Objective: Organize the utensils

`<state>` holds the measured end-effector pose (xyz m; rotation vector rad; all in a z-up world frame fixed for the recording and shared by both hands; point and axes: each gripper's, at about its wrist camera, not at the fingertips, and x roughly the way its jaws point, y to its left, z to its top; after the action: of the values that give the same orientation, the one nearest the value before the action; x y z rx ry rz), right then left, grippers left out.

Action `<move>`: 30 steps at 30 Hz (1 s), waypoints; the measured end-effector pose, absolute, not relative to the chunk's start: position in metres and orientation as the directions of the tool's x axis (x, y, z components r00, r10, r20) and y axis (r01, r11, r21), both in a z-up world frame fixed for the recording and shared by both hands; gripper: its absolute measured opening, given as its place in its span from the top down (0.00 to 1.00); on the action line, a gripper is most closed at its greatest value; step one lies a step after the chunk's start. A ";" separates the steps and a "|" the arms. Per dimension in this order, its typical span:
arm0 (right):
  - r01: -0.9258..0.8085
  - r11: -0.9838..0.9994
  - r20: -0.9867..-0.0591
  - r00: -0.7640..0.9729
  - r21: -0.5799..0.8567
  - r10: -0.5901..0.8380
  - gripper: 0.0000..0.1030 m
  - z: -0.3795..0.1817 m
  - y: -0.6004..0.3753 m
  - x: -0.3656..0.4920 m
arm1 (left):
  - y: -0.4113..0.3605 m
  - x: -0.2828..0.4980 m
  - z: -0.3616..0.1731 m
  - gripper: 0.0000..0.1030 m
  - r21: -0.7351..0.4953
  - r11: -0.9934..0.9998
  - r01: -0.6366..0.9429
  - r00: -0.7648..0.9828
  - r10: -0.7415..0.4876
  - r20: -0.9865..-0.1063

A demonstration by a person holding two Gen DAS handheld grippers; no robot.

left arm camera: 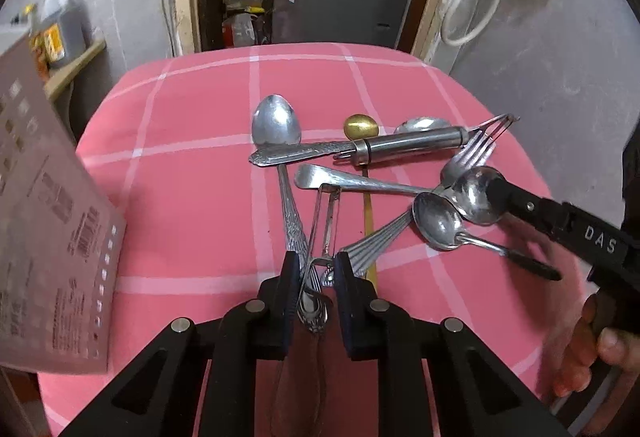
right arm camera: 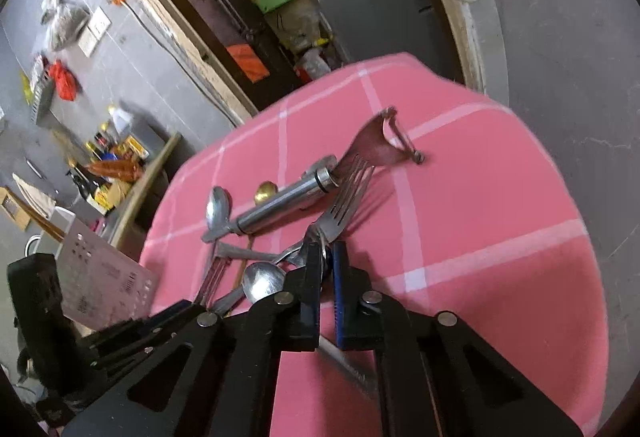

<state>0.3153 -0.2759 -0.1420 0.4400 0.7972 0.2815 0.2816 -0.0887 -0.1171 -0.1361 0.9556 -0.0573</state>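
The utensil pile (left arm camera: 380,181) lies tangled mid-counter (left arm camera: 180,157). The left gripper (left arm camera: 316,277) pinches an ornate spoon handle (left arm camera: 294,233); the right gripper (right arm camera: 329,265), nearly closed, clamps a fork (right arm camera: 344,205). Lift each straight up, slowly, to avoid dragging neighbours.

The letters "DAS" stand in white on the black body of the right hand-held gripper (left arm camera: 494,189). The grey printed card (left arm camera: 52,221) at the left carries a barcode and small print, too blurred to read.
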 end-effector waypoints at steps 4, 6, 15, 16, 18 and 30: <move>-0.081 0.901 -0.594 0.726 0.426 0.346 0.95 -0.119 -0.281 0.297 | -0.077 0.266 -0.105 0.93 -0.241 0.970 -0.013 0.626 -0.181 -0.758; -0.078 0.910 -0.590 0.739 0.407 0.326 0.95 -0.109 -0.284 0.292 | -0.076 0.260 -0.102 0.93 -0.266 0.964 0.005 0.633 -0.209 -0.745; -0.022 0.946 -0.575 0.790 0.322 0.214 0.95 -0.076 -0.304 0.266 | -0.077 0.244 -0.105 0.93 -0.308 0.951 0.019 0.601 -0.257 -0.757; -0.011 0.951 -0.567 0.801 0.309 0.193 0.95 -0.072 -0.307 0.263 | -0.076 0.241 -0.103 0.93 -0.319 0.948 0.024 0.604 -0.268 -0.751; 0.009 0.960 -0.545 0.825 0.281 0.151 0.95 -0.061 -0.314 0.255 | -0.075 0.236 -0.099 0.93 -0.330 0.943 0.034 0.615 -0.280 -0.737; 0.044 0.990 -0.391 0.920 0.135 0.012 0.97 0.031 -0.314 0.236 | -0.062 0.213 -0.036 0.93 -0.429 0.897 0.108 0.737 -0.362 -0.571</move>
<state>0.2365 -0.3143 0.0306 0.1422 0.4022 -0.0164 0.2132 -0.0617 -0.0364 -0.3857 0.6979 -0.2647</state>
